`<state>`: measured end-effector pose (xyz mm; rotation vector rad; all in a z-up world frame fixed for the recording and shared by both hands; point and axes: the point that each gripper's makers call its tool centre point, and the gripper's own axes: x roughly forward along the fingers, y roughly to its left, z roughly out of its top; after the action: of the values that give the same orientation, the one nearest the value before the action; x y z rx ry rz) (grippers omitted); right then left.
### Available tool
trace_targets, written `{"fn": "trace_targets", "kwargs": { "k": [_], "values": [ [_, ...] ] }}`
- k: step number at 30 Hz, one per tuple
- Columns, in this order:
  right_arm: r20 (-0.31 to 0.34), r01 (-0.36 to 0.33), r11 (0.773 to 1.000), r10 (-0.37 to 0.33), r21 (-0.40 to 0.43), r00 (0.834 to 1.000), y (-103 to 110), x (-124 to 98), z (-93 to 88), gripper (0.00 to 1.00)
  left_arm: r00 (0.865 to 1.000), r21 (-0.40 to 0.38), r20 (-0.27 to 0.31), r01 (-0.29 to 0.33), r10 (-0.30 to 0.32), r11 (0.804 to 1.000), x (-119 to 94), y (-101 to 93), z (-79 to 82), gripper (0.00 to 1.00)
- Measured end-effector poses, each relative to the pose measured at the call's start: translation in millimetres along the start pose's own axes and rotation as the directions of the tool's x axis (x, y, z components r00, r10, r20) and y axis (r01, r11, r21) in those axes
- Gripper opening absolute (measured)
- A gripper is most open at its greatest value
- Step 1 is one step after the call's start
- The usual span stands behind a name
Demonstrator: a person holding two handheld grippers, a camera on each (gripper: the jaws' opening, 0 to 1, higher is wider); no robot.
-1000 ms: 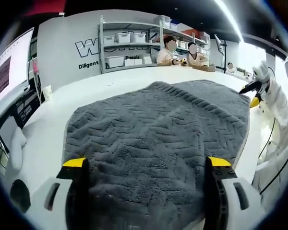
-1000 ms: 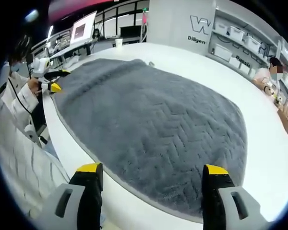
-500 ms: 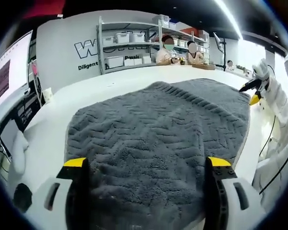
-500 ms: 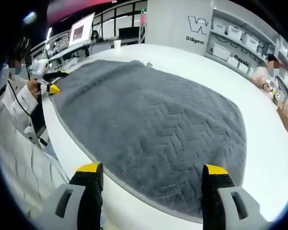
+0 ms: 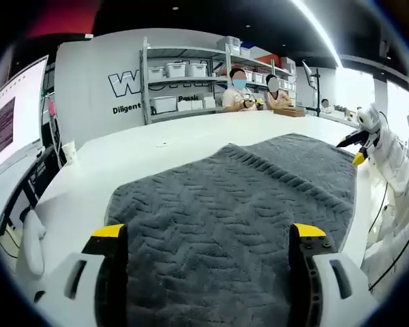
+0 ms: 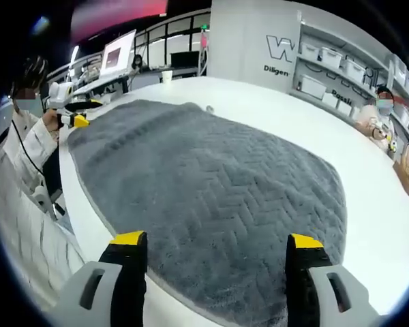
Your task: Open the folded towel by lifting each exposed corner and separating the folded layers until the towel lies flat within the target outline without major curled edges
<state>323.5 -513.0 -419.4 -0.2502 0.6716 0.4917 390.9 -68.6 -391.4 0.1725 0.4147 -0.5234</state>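
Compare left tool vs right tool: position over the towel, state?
Left tool has dark grey towel spanning the whole gap between its jaws. Right tool sits at the towel's edge: white table shows by one jaw, towel by the other. Both are open, yellow-tipped, gripping nothing.

Towel (image 5: pixel 225 211) spread on table (image 5: pixel 157 139), shelves (image 5: pixel 191 68) behind.

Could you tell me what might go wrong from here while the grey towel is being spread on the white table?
1. The grey herringbone-textured towel lies close to the near edge of the white table; a tug toward the person could slide it off.
2. Both the left gripper and the right gripper have open jaws at opposite ends; uneven pulls could bunch or curl an edge.
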Motion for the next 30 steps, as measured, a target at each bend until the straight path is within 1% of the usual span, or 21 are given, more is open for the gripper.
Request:
{"fn": "trace_targets", "kwargs": {
  "k": [2, 5, 7, 9, 10, 11, 12, 14, 17, 19, 21, 23, 24, 25, 28, 30],
  "values": [
    [0.031, 0.007, 1.0, -0.006, -0.006, 0.999, -5, 2, 9.2, 0.82, 1.0, 0.007, 0.004, 0.0, 0.0, 1.0, 6, 0.0, 7.1, 0.97],
    [0.059, 0.017, 1.0, -0.017, -0.009, 0.998, -14, 5, 20.7, 0.82, 1.0, -0.006, 0.02, -0.008, 0.008, 1.0, 14, 2.2, 18.0, 0.98],
    [0.084, 0.045, 0.999, -0.044, -0.01, 0.995, -26, 6, 32.3, 0.82, 0.999, -0.016, 0.032, -0.026, 0.026, 1.0, 20, 5.6, 26.9, 0.98],
    [0.106, 0.056, 0.998, -0.056, 0.006, 0.993, -34, 7, 40.3, 0.81, 0.998, -0.037, 0.047, -0.032, 0.034, 0.999, 23, 7.6, 33.8, 0.98],
    [0.125, 0.063, 0.998, -0.066, 0.03, 0.99, -41, 8, 46.3, 0.81, 0.998, -0.047, 0.058, -0.03, 0.033, 0.998, 25, 7.8, 37.3, 0.98],
    [0.133, 0.068, 0.997, -0.073, 0.04, 0.988, -45, 9, 50.0, 0.81, 0.997, -0.07, 0.065, -0.025, 0.03, 0.997, 29, 8.4, 40.9, 0.98],
    [0.141, 0.073, 0.996, -0.079, 0.046, 0.987, -49, 9, 53.4, 0.8, 0.997, -0.072, 0.07, -0.023, 0.028, 0.997, 31, 9.3, 43.2, 0.98],
    [0.15, 0.084, 0.995, -0.092, 0.059, 0.984, -60, 15, 61.5, 0.8, 0.998, -0.067, 0.063, -0.025, 0.029, 0.997, 38, 12.9, 46.2, 0.98],
    [0.13, 0.099, 0.993, -0.106, 0.061, 0.986, -71, 24, 64.6, 0.8, 0.998, -0.054, 0.048, -0.026, 0.029, 0.998, 47, 16.0, 50.0, 0.99],
    [0.123, 0.115, 0.989, -0.125, 0.089, 0.984, -83, 32, 67.0, 0.8, 0.998, -0.059, 0.054, -0.012, 0.015, 0.998, 53, 16.0, 54.1, 0.99],
    [0.137, 0.119, 0.987, -0.133, 0.11, 0.982, -93, 38, 72.8, 0.8, 0.998, -0.075, 0.059, -0.007, 0.012, 0.997, 60, 18.3, 56.7, 0.99],
    [0.144, 0.121, 0.986, -0.138, 0.116, 0.98, -97, 43, 76.7, 0.8, 0.998, -0.081, 0.057, -0.013, 0.017, 0.997, 65, 21.7, 56.8, 0.98],
    [0.145, 0.128, 0.984, -0.145, 0.121, 0.979, -101, 46, 78.4, 0.8, 0.998, -0.092, 0.055, -0.025, 0.03, 0.995, 69, 26.3, 56.4, 0.98],
    [0.153, 0.144, 0.979, -0.166, 0.143, 0.974, -108, 52, 82.4, 0.8, 0.998, -0.103, 0.058, -0.034, 0.04, 0.994, 72, 30.8, 56.9, 0.99],
    [0.17, 0.139, 0.975, -0.168, 0.171, 0.971, -114, 63, 89.4, 0.81, 0.996, -0.14, 0.07, -0.038, 0.048, 0.989, 79, 36.6, 59.3, 0.98],
    [0.18, 0.139, 0.973, -0.172, 0.182, 0.968, -120, 71, 94.9, 0.81, 0.996, -0.147, 0.075, -0.035, 0.047, 0.988, 81, 37.0, 60.1, 0.98]
  ]
}}
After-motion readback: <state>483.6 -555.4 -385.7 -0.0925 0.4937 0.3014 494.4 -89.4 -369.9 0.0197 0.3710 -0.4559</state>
